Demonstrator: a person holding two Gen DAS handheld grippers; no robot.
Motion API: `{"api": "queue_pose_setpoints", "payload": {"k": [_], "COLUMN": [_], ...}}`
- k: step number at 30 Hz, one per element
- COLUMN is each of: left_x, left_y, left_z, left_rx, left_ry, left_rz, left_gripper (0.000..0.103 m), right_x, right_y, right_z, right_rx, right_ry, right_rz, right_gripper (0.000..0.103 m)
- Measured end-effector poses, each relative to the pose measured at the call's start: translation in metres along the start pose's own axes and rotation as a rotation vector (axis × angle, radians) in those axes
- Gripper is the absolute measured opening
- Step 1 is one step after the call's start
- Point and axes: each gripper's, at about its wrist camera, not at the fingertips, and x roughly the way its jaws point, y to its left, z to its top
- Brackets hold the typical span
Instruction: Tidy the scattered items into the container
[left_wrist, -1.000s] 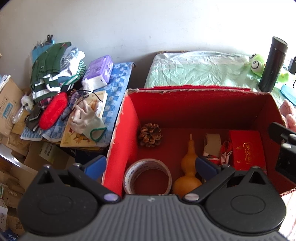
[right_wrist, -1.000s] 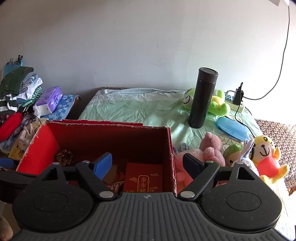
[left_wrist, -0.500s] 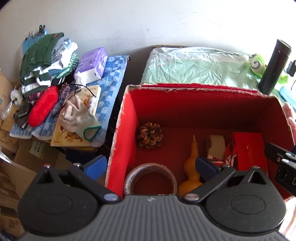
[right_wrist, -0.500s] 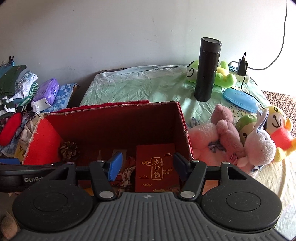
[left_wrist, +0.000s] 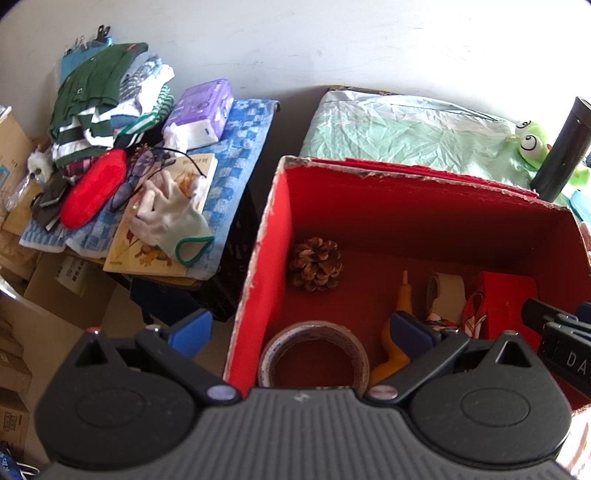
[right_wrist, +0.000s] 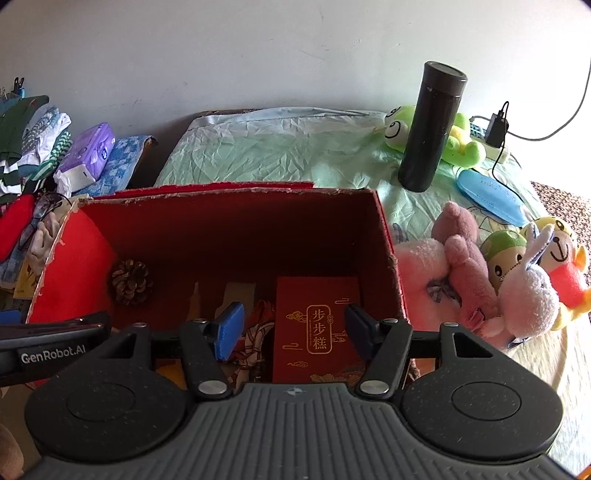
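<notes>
A black flask (right_wrist: 432, 125) is stood upright on the green-covered tabletop (right_wrist: 280, 147) at 1 o'clock, beside a green frog toy (right_wrist: 399, 127). Plush toys (right_wrist: 491, 280) are piled just outside the right wall of the red box (right_wrist: 229, 221). Clothes, a tissue pack (left_wrist: 201, 110) and a glove (left_wrist: 170, 218) are heaped at 10 o'clock.

Inside the box, a pine cone (left_wrist: 315, 263), a tape roll (left_wrist: 314, 354), a yellow gourd (left_wrist: 395, 343) and a red packet (right_wrist: 317, 328) are contained.

The left gripper (left_wrist: 299, 328) is held with jaws apart, straddling the box's left wall. The right gripper (right_wrist: 291, 328) is held over the red packet with jaws apart, having just been closing; the packet is not pressed.
</notes>
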Motion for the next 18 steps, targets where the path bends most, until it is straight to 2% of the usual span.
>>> {"api": "queue_pose_setpoints", "payload": {"k": [7,18], "left_x": [-0.005,0.000], "left_y": [-0.008,-0.019], "left_z": [-0.004,-0.004], "left_rx": [0.027,0.067], "left_ry": [-0.022,-0.006], "left_rz": [0.001,0.028], "left_gripper": [0.102,0.102], "right_x": [0.008,0.020], "right_y": [-0.007,-0.012], "right_z": [-0.002,-0.008], "right_rx": [0.020,0.020], "right_ry": [0.030,0.086], "right_rz": [0.029,0.065], "right_gripper": [0.063,0.063]}}
